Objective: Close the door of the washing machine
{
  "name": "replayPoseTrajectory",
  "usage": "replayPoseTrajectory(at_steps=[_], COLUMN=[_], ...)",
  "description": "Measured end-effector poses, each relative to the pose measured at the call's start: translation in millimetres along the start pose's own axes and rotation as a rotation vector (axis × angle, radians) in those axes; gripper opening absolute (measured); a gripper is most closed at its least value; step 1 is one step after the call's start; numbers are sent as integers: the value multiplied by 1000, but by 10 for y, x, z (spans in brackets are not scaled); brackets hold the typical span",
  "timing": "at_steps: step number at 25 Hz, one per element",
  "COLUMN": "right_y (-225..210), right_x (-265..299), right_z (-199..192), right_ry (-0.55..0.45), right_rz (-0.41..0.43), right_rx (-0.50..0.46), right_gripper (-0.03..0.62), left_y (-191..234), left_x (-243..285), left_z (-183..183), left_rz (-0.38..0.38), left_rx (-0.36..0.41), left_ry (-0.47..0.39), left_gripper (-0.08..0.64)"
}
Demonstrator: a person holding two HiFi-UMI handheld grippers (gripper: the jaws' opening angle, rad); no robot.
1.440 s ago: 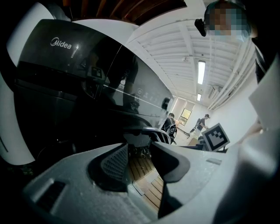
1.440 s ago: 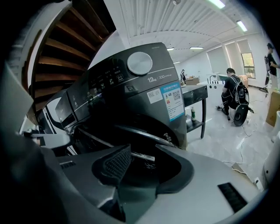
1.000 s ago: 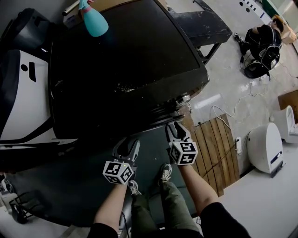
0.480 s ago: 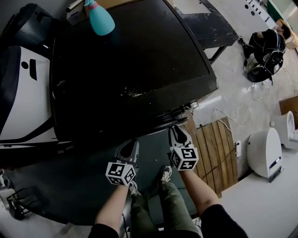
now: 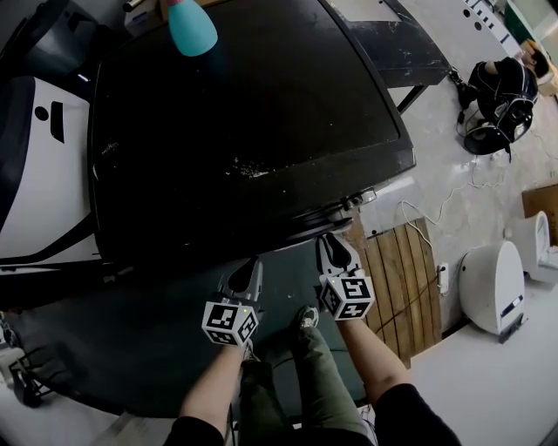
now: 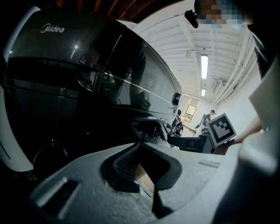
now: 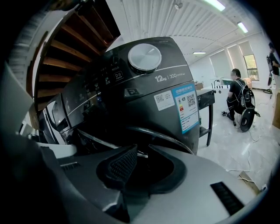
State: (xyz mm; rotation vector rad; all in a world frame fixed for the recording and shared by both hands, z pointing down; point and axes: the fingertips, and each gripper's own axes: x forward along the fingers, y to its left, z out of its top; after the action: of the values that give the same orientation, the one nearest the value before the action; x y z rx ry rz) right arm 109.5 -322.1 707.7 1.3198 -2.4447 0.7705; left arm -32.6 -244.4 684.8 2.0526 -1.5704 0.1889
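Note:
The dark washing machine (image 5: 244,104) fills the head view, and both grippers sit at its front edge. My left gripper (image 5: 248,266) has just closed; its jaws meet with nothing between them (image 6: 141,144), beside the bulging dark door glass (image 6: 109,87). My right gripper (image 5: 334,239) is at the door's chrome rim (image 5: 336,211). Its jaws have just been closing and now stand a narrow gap apart (image 7: 142,148), pinching a thin bright edge of that rim (image 7: 166,138). Above are the control knob (image 7: 144,57) and labels.
A teal bottle (image 5: 192,26) stands on the machine's far edge. A white appliance (image 5: 44,174) adjoins on the left. A wooden pallet (image 5: 401,270), a cable and a white device (image 5: 493,283) lie to the right. A person with a backpack (image 7: 238,100) crouches beyond a dark table (image 5: 392,35).
Both grippers' jaws have narrowed, the left until its tips meet. Neither hand has shifted much along the machine's front edge.

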Motion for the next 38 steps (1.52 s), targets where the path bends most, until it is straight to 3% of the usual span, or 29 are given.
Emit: replayPoseTrajectory(at_steps=[9, 22, 27, 38], right_y=[10, -10, 140, 817], right_x=[59, -32, -321, -1356], right_z=[43, 104, 195, 222], right_ry=[-5, -34, -57, -113], right_rz=[35, -25, -64, -127], right_rx=[-19, -43, -62, -92], right_gripper=[60, 41, 2, 0], left_y=[53, -72, -175, -435], left_x=[16, -170, -400, -1333], left_z=[-25, 8, 127, 430], left_rz=[5, -43, -80, -195], left_rx=[-13, -9, 25, 127], left_ry=[-3, -36, -56, -62], left_gripper=[2, 2, 2, 2])
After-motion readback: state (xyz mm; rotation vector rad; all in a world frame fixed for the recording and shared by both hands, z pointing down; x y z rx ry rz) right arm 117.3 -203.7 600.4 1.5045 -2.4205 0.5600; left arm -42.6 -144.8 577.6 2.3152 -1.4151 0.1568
